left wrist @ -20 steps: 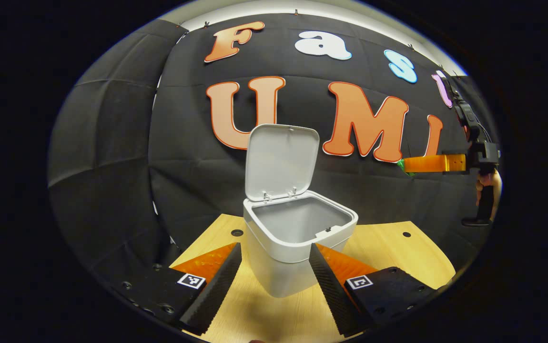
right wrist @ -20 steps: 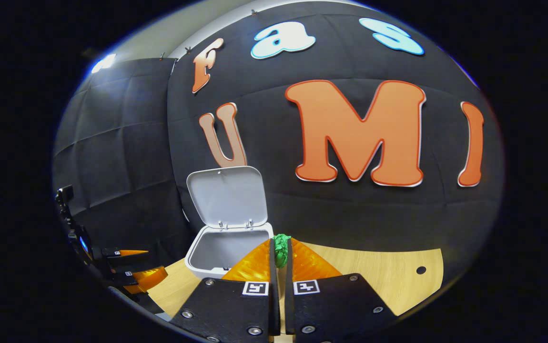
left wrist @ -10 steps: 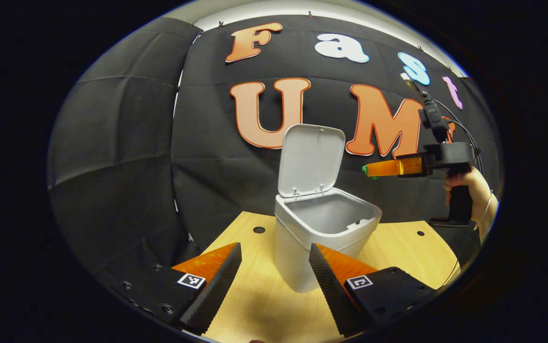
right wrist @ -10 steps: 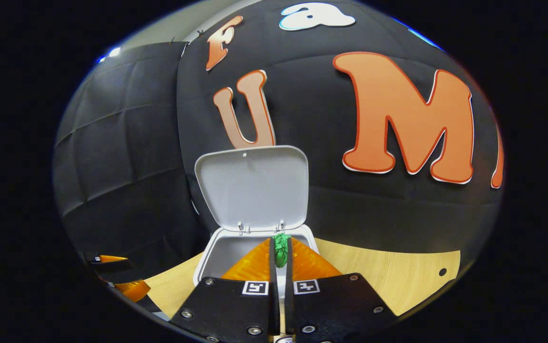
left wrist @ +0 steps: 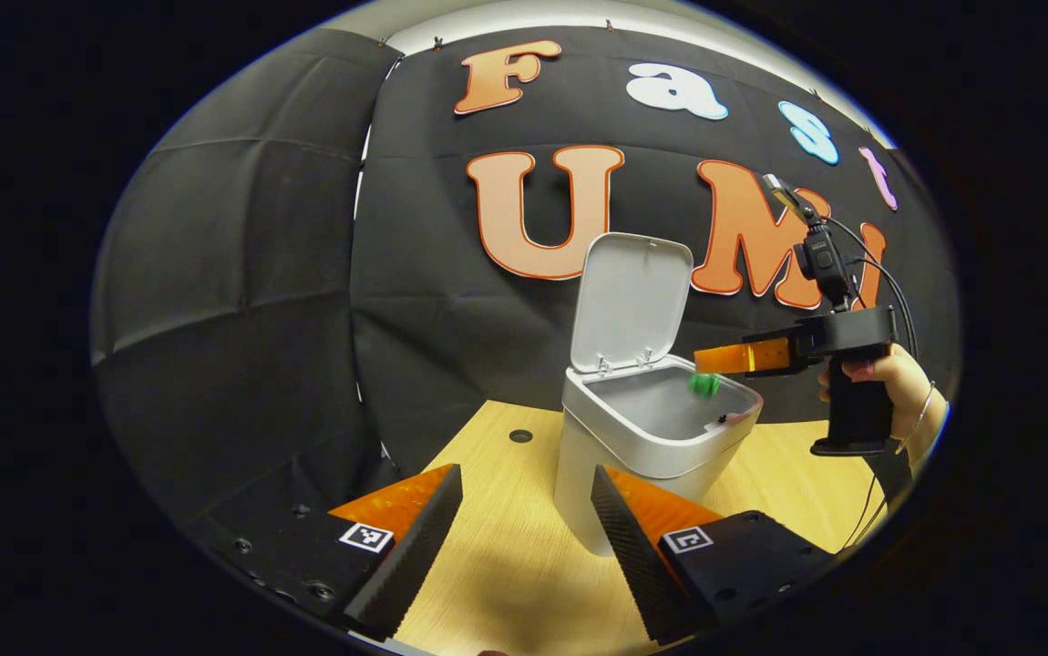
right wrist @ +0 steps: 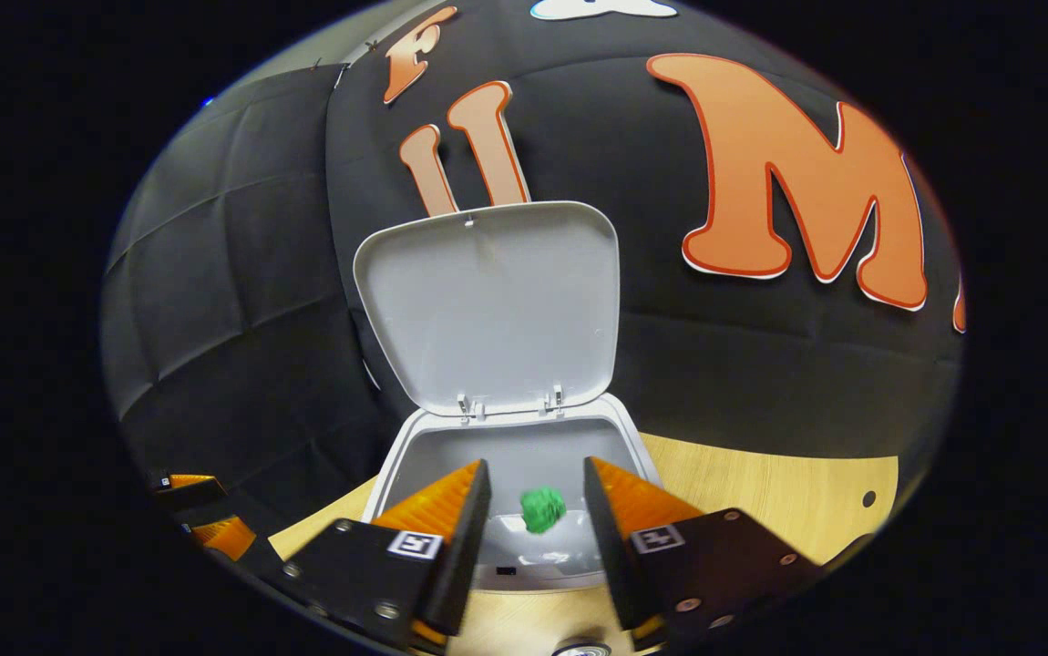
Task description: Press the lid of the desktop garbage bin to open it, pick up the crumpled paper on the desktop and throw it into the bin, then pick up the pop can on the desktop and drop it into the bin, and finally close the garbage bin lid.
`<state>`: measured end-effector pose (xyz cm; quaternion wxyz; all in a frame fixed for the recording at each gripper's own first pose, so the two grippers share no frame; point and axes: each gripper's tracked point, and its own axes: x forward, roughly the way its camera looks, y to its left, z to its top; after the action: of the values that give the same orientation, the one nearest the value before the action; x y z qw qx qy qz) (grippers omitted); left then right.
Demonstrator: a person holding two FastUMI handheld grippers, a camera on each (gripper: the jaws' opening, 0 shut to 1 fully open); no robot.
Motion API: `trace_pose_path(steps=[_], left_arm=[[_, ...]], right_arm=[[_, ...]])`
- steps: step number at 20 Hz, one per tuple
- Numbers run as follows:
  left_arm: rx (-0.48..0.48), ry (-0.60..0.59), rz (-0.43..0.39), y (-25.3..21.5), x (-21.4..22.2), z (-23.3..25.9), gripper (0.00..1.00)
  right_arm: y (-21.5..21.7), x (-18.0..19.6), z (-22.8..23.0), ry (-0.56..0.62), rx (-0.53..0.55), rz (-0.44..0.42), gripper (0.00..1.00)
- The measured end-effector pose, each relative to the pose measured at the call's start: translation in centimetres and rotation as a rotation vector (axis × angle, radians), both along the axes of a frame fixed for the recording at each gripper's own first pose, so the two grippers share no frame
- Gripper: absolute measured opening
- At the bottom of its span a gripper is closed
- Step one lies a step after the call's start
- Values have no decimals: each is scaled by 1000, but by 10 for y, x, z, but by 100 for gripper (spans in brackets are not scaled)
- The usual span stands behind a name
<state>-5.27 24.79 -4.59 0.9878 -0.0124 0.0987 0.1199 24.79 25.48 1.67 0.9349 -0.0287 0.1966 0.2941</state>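
Note:
The white bin (left wrist: 633,456) stands on the wooden table with its lid (left wrist: 631,301) raised upright. A green crumpled paper ball (left wrist: 703,384) is in the air inside the bin's mouth, free of any finger. In the right gripper view the paper ball (right wrist: 542,508) hangs between the spread fingers of my right gripper (right wrist: 538,497), which is open above the bin (right wrist: 515,456); the lid (right wrist: 492,305) rises behind. The right gripper (left wrist: 715,360) reaches over the bin's rim in the left gripper view. My left gripper (left wrist: 529,510) is open, low before the bin, holding nothing.
A person's hand (left wrist: 888,378) grips the right gripper's handle at the right. The wooden table (left wrist: 506,583) has small round holes (left wrist: 520,435) near its back edge. The black cloth wall stands close behind the bin.
My right gripper moved over the bin's mouth and opened, letting go of the green paper ball, which now drops into the bin. The left gripper drew back to the left.

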Motion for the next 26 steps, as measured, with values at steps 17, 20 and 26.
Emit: trace_pose_path(steps=[17,20,26], left_arm=[[-98,25,-179,-89,43,-19,93],[-116,53,-229,-119,52,-31,93],[-117,125,-328,-186,64,-62,94]], right_arm=[[-97,-34,67,-214,65,-101,94],[-136,-42,65,-222,42,-143,94],[-219,-58,64,-265,0,-247,94]])
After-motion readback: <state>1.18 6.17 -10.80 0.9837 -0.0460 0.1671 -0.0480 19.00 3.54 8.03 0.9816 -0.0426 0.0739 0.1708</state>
